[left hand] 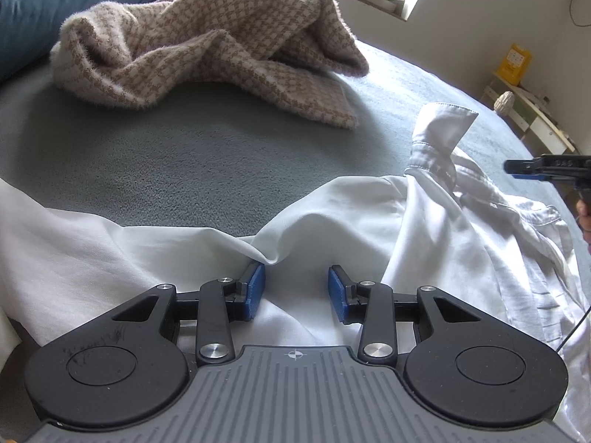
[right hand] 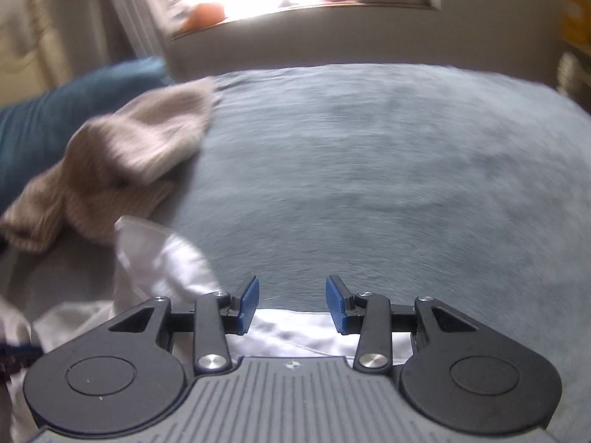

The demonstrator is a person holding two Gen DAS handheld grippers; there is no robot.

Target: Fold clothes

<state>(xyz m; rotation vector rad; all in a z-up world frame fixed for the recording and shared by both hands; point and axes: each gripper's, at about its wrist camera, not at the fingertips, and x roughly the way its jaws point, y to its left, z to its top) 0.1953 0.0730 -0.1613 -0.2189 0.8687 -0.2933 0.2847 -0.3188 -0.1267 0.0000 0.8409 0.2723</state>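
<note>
- Bed [left hand: 192,162]: grey-blue fleecy cover.
- White shirt [left hand: 369,221]: crumpled, 6 o'clock edge, cuff raised.
- Beige houndstooth knit [left hand: 207,48]: heaped, 11 o'clock.
- Dark blue pillow [left hand: 55,3]: 10 o'clock corner, beside knit.

Right hand-held gripper [right hand: 291,304] at bottom centre, blue pads [right hand: 249,304] apart, nothing pressed between them. White shirt [right hand: 166,269] under and left of gripper, its edge just below pads. Grey-blue bed [right hand: 369,184] fills middle, blurred. Beige garment [right hand: 122,162] crumpled at left, near shirt, smeared by blur. Teal pillow [right hand: 55,118] behind it. Bright window sill [right hand: 295,7] at top, items on it unclear.
</note>
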